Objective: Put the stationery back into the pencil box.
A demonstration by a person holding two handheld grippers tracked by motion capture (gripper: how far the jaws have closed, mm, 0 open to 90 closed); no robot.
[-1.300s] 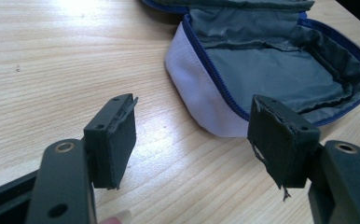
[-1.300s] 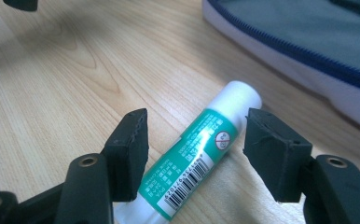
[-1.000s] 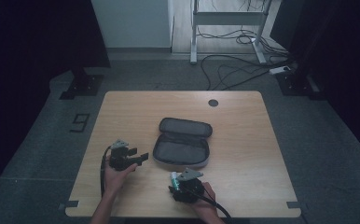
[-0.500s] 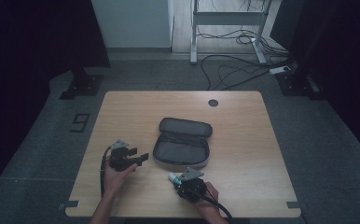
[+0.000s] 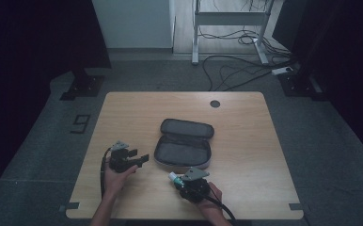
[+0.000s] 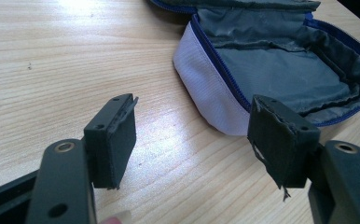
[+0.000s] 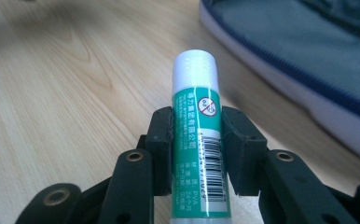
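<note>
My right gripper (image 7: 196, 149): clamped on glue stick (image 7: 196, 135) | my left gripper (image 6: 194, 140): jaws apart, empty | open pouch (image 5: 183, 149): at 12 o'clock on table (image 5: 245, 122).

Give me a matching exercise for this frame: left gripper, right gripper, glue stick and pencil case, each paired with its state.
Things:
1. left gripper
2. right gripper
3. glue stick
4. pencil case

States:
a. unzipped, lying open on the table
b. green, white cap, clamped between two jaws
c. jaws apart, holding nothing
d. jaws closed on something

Pairs: 1-c, 2-d, 3-b, 4-a
</note>
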